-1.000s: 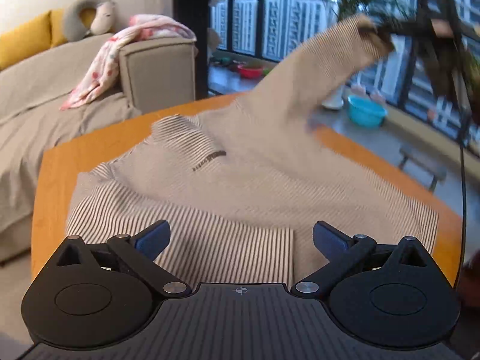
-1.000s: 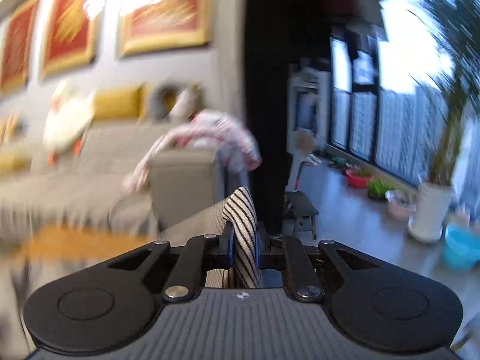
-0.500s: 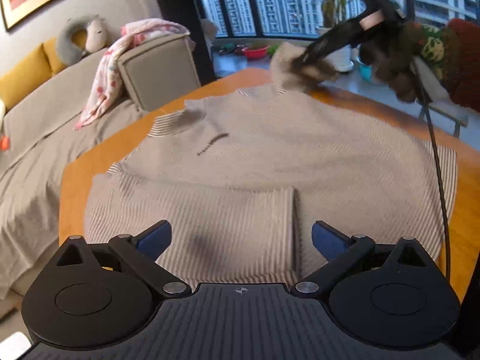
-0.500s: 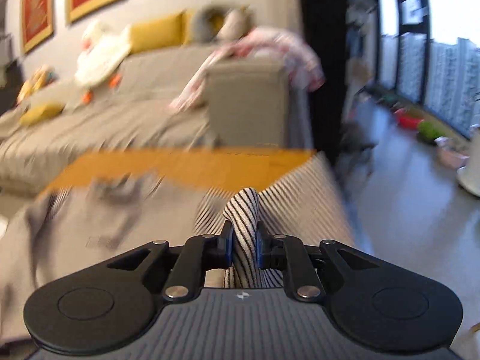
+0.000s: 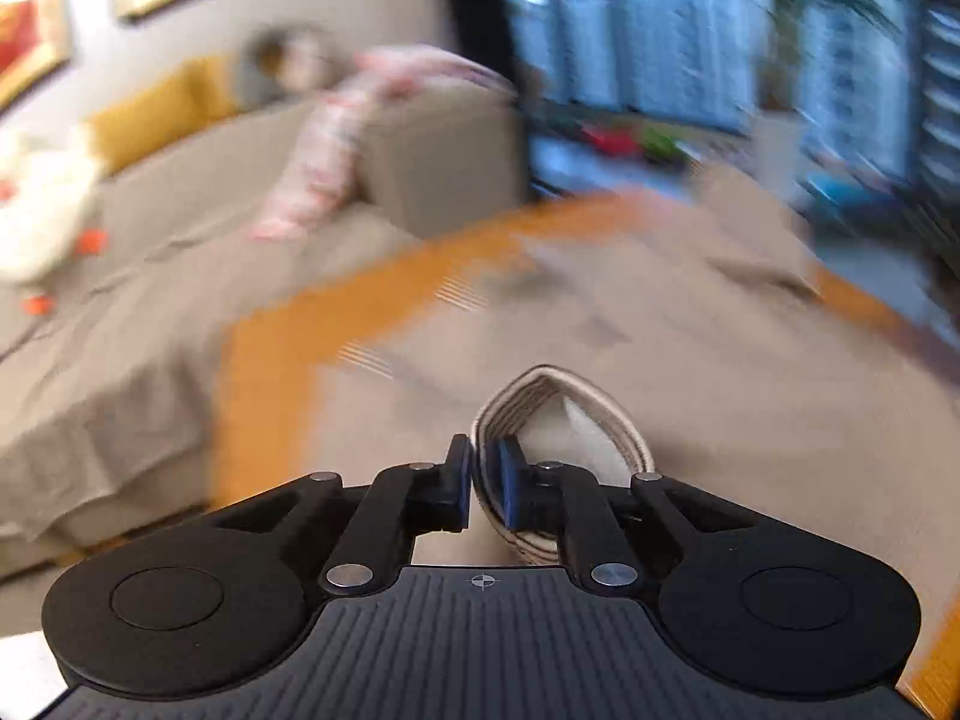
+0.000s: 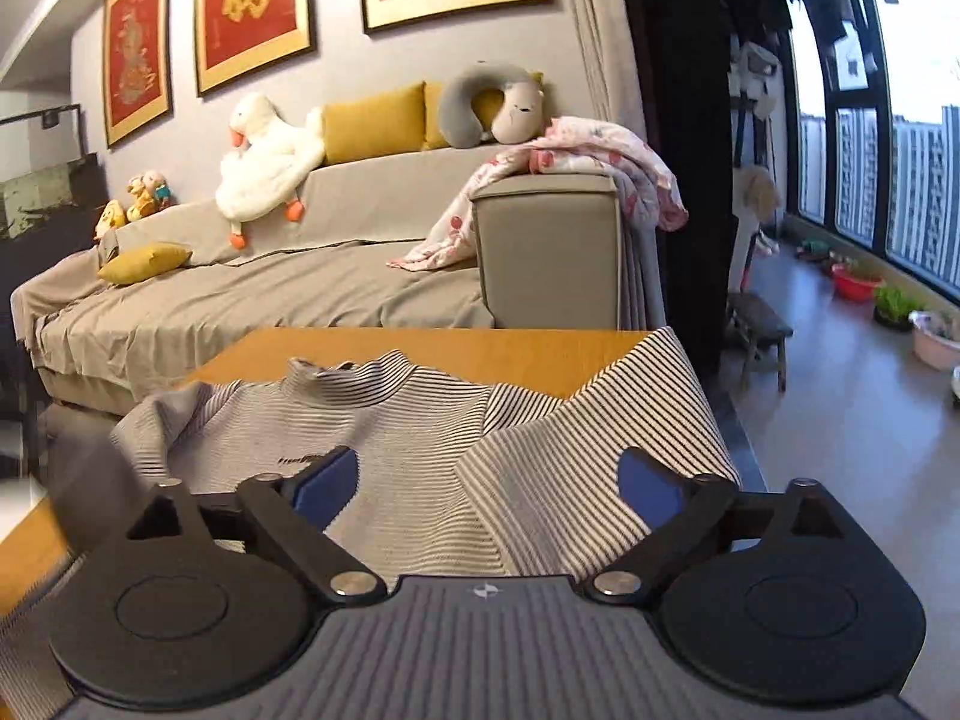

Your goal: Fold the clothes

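A: So, the left hand-held gripper (image 5: 485, 483)?

B: Its blue pads are pinched onto a rolled edge of the sweater (image 5: 558, 414); the fabric loops up and over toward 1 o'clock of the pads. That view is badly blurred, though.

A: And the right hand-held gripper (image 6: 489, 480)?

B: Jaws spread wide, nothing between them. It hovers just above the sweater (image 6: 414, 450).

A: Where does the sweater lie?

B: Flat on the table (image 6: 456, 348), collar at 12 o'clock in the right view. One sleeve (image 6: 606, 456) is folded diagonally across the body, running from 2 o'clock down toward 6 o'clock.

A: Beyond the table?

B: A sofa (image 6: 336, 294) at 11 o'clock, carrying a goose toy (image 6: 264, 162) and a blanket (image 6: 576, 180) draped over its arm.
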Available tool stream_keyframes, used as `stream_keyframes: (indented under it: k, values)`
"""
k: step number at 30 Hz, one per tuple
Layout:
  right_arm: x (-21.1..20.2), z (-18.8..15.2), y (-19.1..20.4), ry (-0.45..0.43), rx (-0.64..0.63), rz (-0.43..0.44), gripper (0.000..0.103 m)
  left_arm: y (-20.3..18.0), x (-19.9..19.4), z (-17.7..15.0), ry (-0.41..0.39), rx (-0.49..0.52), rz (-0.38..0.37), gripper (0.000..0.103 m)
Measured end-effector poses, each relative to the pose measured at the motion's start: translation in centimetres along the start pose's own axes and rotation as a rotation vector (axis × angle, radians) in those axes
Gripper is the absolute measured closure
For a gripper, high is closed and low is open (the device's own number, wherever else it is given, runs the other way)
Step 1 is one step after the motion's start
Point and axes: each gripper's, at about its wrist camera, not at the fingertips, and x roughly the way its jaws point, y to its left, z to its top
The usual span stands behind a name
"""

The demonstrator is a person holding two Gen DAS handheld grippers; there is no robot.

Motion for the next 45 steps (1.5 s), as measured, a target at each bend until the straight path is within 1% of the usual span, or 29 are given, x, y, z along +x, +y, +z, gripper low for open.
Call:
stream_keyframes:
  k: [1, 3, 7, 8, 10, 11, 12, 13, 14, 16, 17, 19, 22, 23, 24, 26, 29, 30, 31, 32, 33, 34, 35, 36, 37, 40, 41, 43, 45]
  values:
    - [-0.1, -0.2, 0.2, 0.003, 0.001, 0.006, 0.006, 2.0, -0.5, 0.7, -0.024, -0.022, 0.063, 0.097]
    - [-0.2, -0.7, 0.3, 0.020, 0.021, 0.023, 0.006, 5.7, -1.3, 1.9, -0.058, -0.068, 0.175, 0.097]
    - [0.6, -1.5, 0.9, 0.053, 0.069, 0.045, 0.006, 12.8, -2.6, 3.3, -0.091, -0.238, 0.305, 0.098]
    - [0.9, -1.6, 1.3, 0.058, 0.074, 0.055, 0.006, 13.9, -3.0, 3.2, -0.100, -0.270, 0.306, 0.098]
    - [1.3, -1.9, 2.2, 0.065, 0.069, 0.076, 0.006, 15.6, -3.7, 2.8, -0.117, -0.330, 0.276, 0.098]
    - [1.5, -2.0, 2.4, 0.071, 0.065, 0.085, 0.006, 15.8, -4.1, 2.4, -0.127, -0.353, 0.222, 0.095]
    - [1.8, -2.2, 2.7, 0.079, 0.063, 0.094, 0.006, 15.6, -4.4, 1.8, -0.129, -0.365, 0.135, 0.092]
    - [2.0, -2.3, 2.9, 0.086, 0.061, 0.103, 0.006, 15.0, -4.4, 1.1, -0.123, -0.365, 0.049, 0.081]
    - [2.3, -2.4, 2.9, 0.098, 0.074, 0.112, 0.006, 13.9, -4.2, 0.4, -0.106, -0.355, -0.020, 0.060]
    - [2.9, -2.7, 2.9, 0.123, 0.109, 0.126, 0.006, 11.0, -3.5, -1.0, -0.050, -0.328, -0.124, 0.039]
    - [3.2, -2.8, 2.8, 0.132, 0.117, 0.127, 0.006, 9.6, -3.1, -1.7, -0.023, -0.313, -0.159, 0.035]
    - [3.1, -2.7, 2.9, 0.129, 0.115, 0.128, 0.006, 6.9, -2.3, -2.9, 0.027, -0.281, -0.195, 0.029]
    - [3.2, -1.0, 3.7, 0.092, 0.041, 0.157, 0.006, 4.6, -1.5, -4.1, 0.068, -0.242, -0.152, 0.020]
    - [3.5, 0.2, 4.3, 0.077, -0.026, 0.151, 0.011, 4.0, -1.2, -4.5, 0.078, -0.233, -0.137, 0.018]
    - [4.4, 1.5, 5.1, 0.072, -0.082, 0.166, 0.027, 3.4, -0.9, -4.8, 0.088, -0.224, -0.122, 0.018]
    - [6.4, 4.3, 6.7, 0.071, -0.183, 0.211, 0.041, 3.2, 0.0, -5.2, 0.106, -0.226, -0.106, 0.018]
    - [10.7, 7.4, 8.8, 0.104, -0.263, 0.281, 0.041, 3.2, 1.3, -6.0, 0.125, -0.247, -0.085, 0.018]
    - [12.8, 8.0, 9.5, 0.128, -0.269, 0.299, 0.037, 3.4, 1.6, -6.1, 0.124, -0.256, -0.084, 0.019]
    - [14.9, 8.2, 10.2, 0.157, -0.269, 0.317, 0.033, 3.7, 1.9, -6.0, 0.122, -0.262, -0.085, 0.026]
    - [17.1, 8.1, 10.9, 0.190, -0.270, 0.334, 0.031, 3.7, 2.0, -6.0, 0.118, -0.257, -0.084, 0.041]
    - [19.2, 7.7, 11.5, 0.228, -0.275, 0.343, 0.031, 3.5, 2.0, -5.8, 0.115, -0.246, -0.083, 0.049]
    - [20.7, 7.2, 12.1, 0.265, -0.286, 0.342, 0.037, 3.6, 2.2, -5.7, 0.111, -0.243, -0.090, 0.062]
    - [22.0, 6.6, 12.7, 0.302, -0.298, 0.340, 0.072, 3.7, 2.4, -5.6, 0.108, -0.245, -0.103, 0.067]
    - [23.3, 6.0, 13.3, 0.339, -0.311, 0.338, 0.094, 3.8, 2.5, -5.5, 0.104, -0.245, -0.111, 0.069]
    - [23.3, 5.8, 13.9, 0.326, -0.332, 0.334, 0.095, 4.1, 2.4, -5.5, 0.098, -0.241, -0.110, 0.073]
    - [21.1, 7.2, 14.7, 0.145, -0.451, 0.289, 0.101, 5.7, 1.3, -5.5, 0.071, -0.239, -0.053, 0.077]
    - [21.2, 7.9, 14.6, 0.108, -0.475, 0.259, 0.101, 6.6, 1.2, -5.7, 0.068, -0.256, -0.028, 0.077]
    - [23.3, 8.7, 13.7, 0.113, -0.455, 0.198, 0.101, 8.6, 1.5, -6.2, 0.078, -0.314, 0.029, 0.077]
    - [26.1, 8.2, 12.8, 0.181, -0.426, 0.162, 0.101, 10.2, 1.7, -6.7, 0.089, -0.367, 0.067, 0.077]
